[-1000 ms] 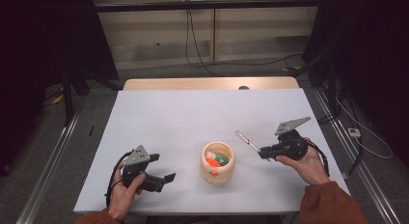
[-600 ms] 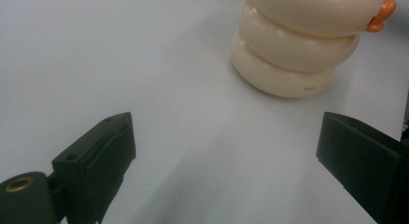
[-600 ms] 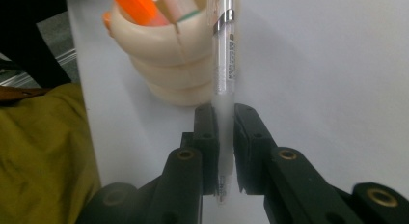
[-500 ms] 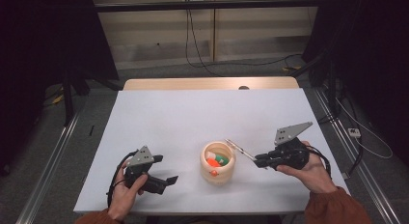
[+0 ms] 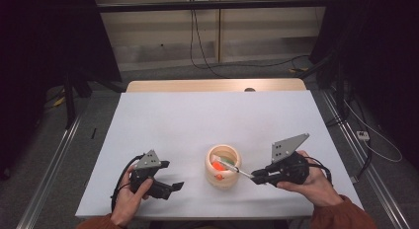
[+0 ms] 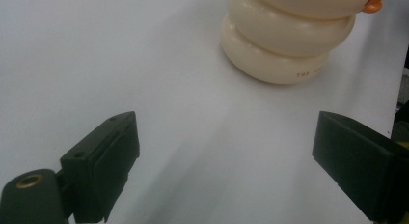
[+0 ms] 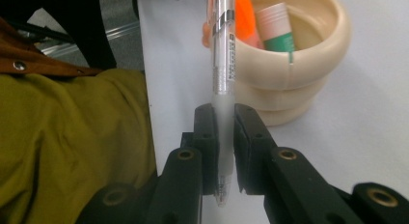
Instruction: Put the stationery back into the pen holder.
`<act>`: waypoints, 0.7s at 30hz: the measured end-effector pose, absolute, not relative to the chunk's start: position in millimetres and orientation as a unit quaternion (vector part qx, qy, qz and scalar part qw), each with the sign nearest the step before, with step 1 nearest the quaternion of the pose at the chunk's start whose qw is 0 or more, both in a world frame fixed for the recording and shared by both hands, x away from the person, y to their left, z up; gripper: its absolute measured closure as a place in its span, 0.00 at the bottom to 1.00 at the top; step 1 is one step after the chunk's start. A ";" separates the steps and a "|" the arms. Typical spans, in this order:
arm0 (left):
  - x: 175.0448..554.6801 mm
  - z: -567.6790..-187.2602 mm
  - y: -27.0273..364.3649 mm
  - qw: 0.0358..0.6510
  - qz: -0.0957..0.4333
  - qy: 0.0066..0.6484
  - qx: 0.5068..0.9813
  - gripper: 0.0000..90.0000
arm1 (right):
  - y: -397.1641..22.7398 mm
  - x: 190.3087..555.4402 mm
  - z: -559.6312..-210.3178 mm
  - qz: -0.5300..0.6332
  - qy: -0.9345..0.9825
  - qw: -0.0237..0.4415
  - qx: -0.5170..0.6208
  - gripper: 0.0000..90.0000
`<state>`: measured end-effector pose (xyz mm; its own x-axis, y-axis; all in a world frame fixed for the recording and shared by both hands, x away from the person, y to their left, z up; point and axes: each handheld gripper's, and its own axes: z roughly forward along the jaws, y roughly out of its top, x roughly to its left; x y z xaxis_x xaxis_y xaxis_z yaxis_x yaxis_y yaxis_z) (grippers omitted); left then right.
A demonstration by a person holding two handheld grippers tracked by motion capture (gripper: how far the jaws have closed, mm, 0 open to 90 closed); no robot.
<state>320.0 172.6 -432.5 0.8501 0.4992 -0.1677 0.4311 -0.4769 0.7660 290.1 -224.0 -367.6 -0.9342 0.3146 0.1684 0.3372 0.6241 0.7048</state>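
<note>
While the left gripper rests low on the white table near its front left, its jaws stand wide apart with nothing between them, pointing toward the middle; the left gripper view looks along them over bare table to the foot of the cream ringed holder just ahead. At the middle of the table's near half stands that cream holder, round, built of stacked rings, with its mouth up. Inside it lie an orange piece and a green-and-white tube with a pink cap, leaning against the wall. To the right, the right gripper is clenched on a clear pen, its jaws pressing the frosted grip section, as the right gripper view shows. Seen from above, the pen slants from the jaws up and left, with its far end over the holder's rim. A hand in a rust-coloured sleeve holds this gripper just right of the holder.
</note>
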 end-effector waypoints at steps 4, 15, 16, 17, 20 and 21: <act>319.0 -431.2 170.1 0.433 0.028 0.263 0.862 0.11 | -217.9 287.7 -370.3 -0.387 -0.907 0.022 -0.167 0.90; 309.1 -420.5 156.2 0.419 0.001 0.219 0.881 0.10 | -198.2 279.9 -383.9 -0.334 -0.933 0.044 -0.130 0.90; 307.9 -420.2 154.8 0.415 -0.001 0.213 0.884 0.10 | -196.5 280.3 -385.8 -0.329 -0.935 0.046 -0.126 0.90; 306.9 -420.3 153.4 0.414 -0.006 0.208 0.886 0.10 | -194.8 280.5 -387.0 -0.326 -0.936 0.046 -0.125 0.90; 304.5 -418.9 149.9 0.406 -0.012 0.195 0.893 0.10 | -189.5 280.5 -389.6 -0.316 -0.941 0.049 -0.115 0.90; 303.6 -418.5 148.8 0.406 -0.015 0.194 0.893 0.10 | -187.4 280.0 -390.7 -0.308 -0.943 0.051 -0.113 0.90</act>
<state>303.6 148.8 -418.5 0.9244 0.3344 -0.1834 0.3581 -0.5958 0.7189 280.0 -187.4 -390.7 -0.9694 0.1809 0.1659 0.2440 0.7845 0.5701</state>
